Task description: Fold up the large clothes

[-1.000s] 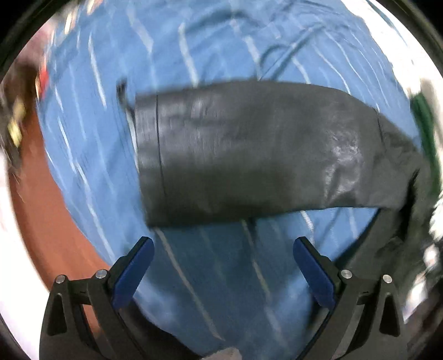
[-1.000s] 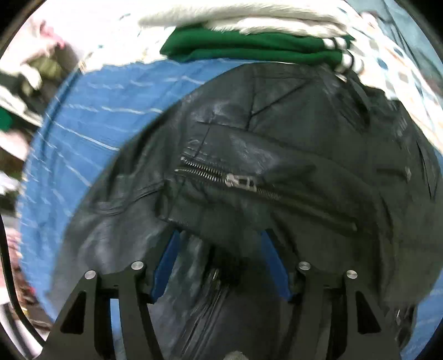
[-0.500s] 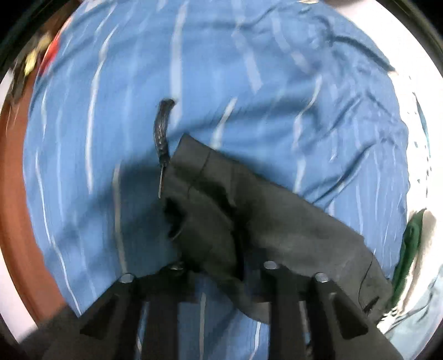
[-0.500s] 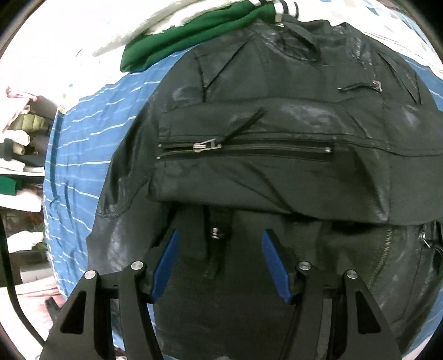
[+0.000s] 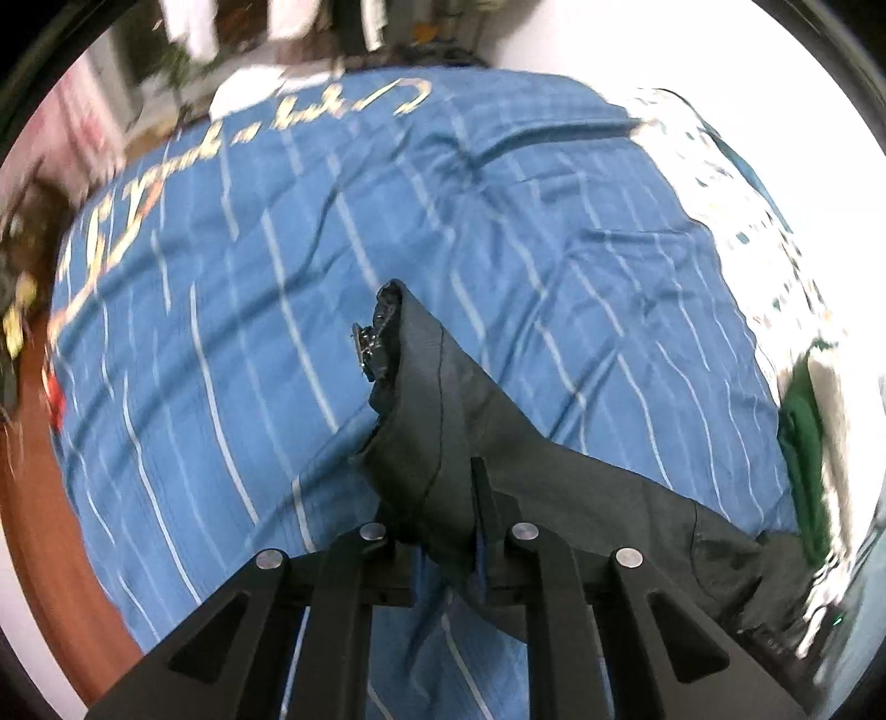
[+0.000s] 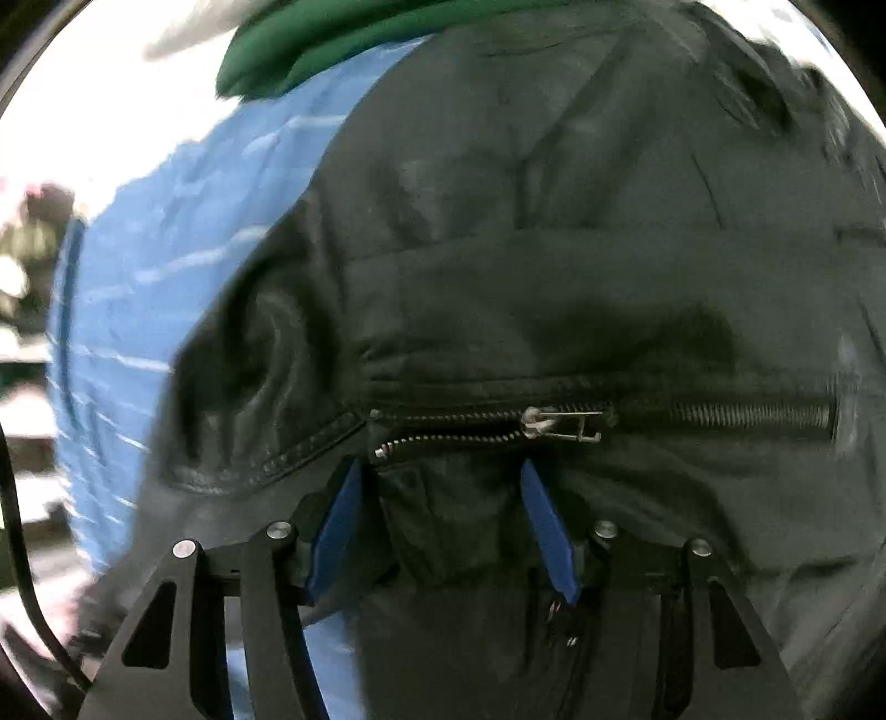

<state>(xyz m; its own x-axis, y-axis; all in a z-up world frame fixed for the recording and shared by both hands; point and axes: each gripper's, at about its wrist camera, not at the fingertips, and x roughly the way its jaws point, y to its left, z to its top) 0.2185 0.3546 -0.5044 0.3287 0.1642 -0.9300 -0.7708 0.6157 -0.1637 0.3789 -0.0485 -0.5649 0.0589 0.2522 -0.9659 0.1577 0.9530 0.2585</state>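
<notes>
A black leather jacket [image 6: 554,266] lies on a blue striped bedsheet [image 5: 277,266]. My left gripper [image 5: 448,531] is shut on the jacket's sleeve [image 5: 437,421] near the cuff and holds it lifted above the sheet, with the cuff zipper [image 5: 368,343] pointing away. My right gripper [image 6: 443,498] is open, its blue-padded fingers [image 6: 332,531] lying against the jacket body just below a sleeve folded across it, beside that sleeve's half-open zipper [image 6: 554,426].
A folded green garment [image 6: 332,39] sits beyond the jacket, and it also shows at the right in the left wrist view [image 5: 803,443]. A patterned white cover [image 5: 747,194] lies past the blue sheet. A brown floor [image 5: 33,554] runs along the bed's left edge.
My left gripper closed on the sleeve near the cuff and lifted it off the sheet. My right gripper stayed open and moved closer to the folded sleeve's zipper.
</notes>
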